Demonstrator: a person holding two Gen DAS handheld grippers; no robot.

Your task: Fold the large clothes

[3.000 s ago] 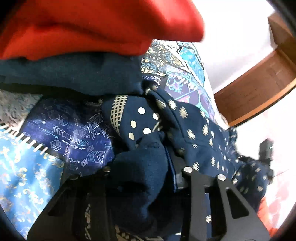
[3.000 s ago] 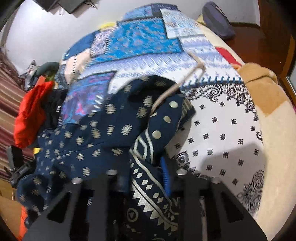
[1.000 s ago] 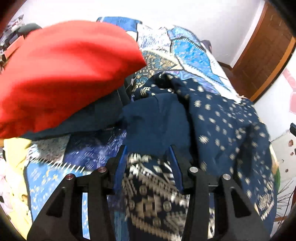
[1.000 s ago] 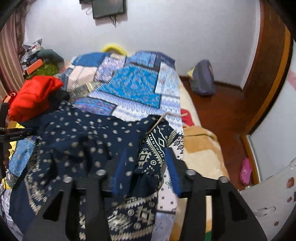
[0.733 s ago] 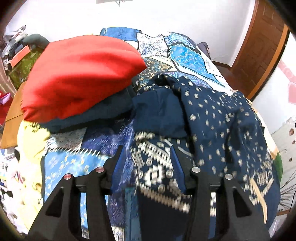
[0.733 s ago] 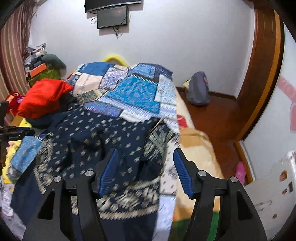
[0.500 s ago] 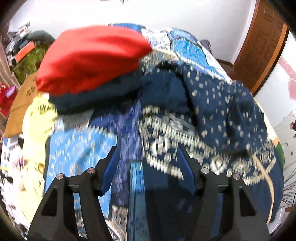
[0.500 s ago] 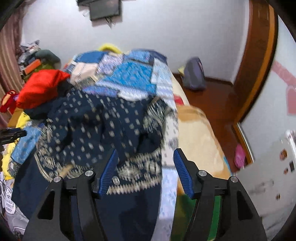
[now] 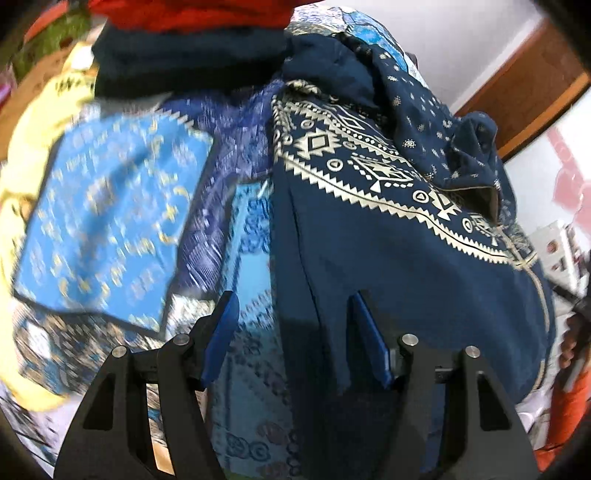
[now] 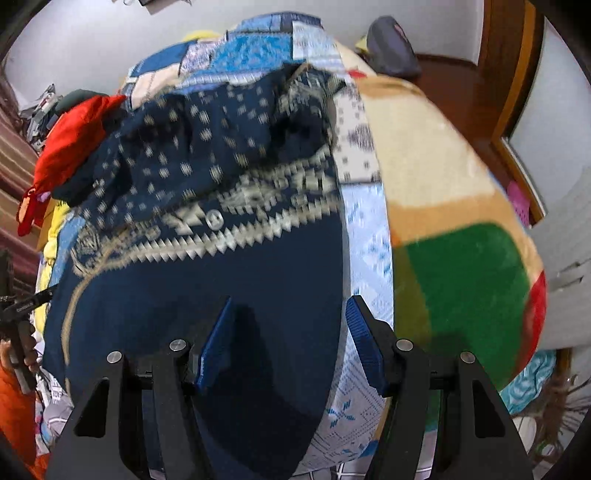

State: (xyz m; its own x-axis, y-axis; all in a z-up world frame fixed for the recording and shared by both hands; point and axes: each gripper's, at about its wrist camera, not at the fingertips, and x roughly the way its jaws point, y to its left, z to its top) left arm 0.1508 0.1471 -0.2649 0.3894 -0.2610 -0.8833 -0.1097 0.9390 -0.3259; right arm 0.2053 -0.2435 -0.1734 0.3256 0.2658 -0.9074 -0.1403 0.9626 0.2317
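On the left, the left claw point(image 9: 291, 332) hangs over the near edge of the navy garment point(image 9: 406, 258), its blue pads having just spread apart; the garment's left hem runs between them but neither pad presses on it, so nothing is gripped. The garment lies spread on the patchwork bedspread point(image 9: 110, 206) of the bed, its plain navy lower part nearest, a band of pale geometric print across the middle, and its spotted upper part bunched in a heap at the far side. Beyond that heap sits a red cloth point(image 9: 192, 14) on a dark folded pile. To the right, the right claw point(image 10: 288, 332) has likewise just opened and holds nothing, its pads straddling the garment's right edge where it meets the pale strip of the bedspread; a beige and green blanket point(image 10: 454, 229) lies further right. The main risk, as I judge it, is that the crumpled top gets folded in as it stands, leaving a lumpy, skewed fold; a claw closing here could also pinch the bedspread along with the hem and drag it. No brand, label or readable writing shows; blur smears what print there is.
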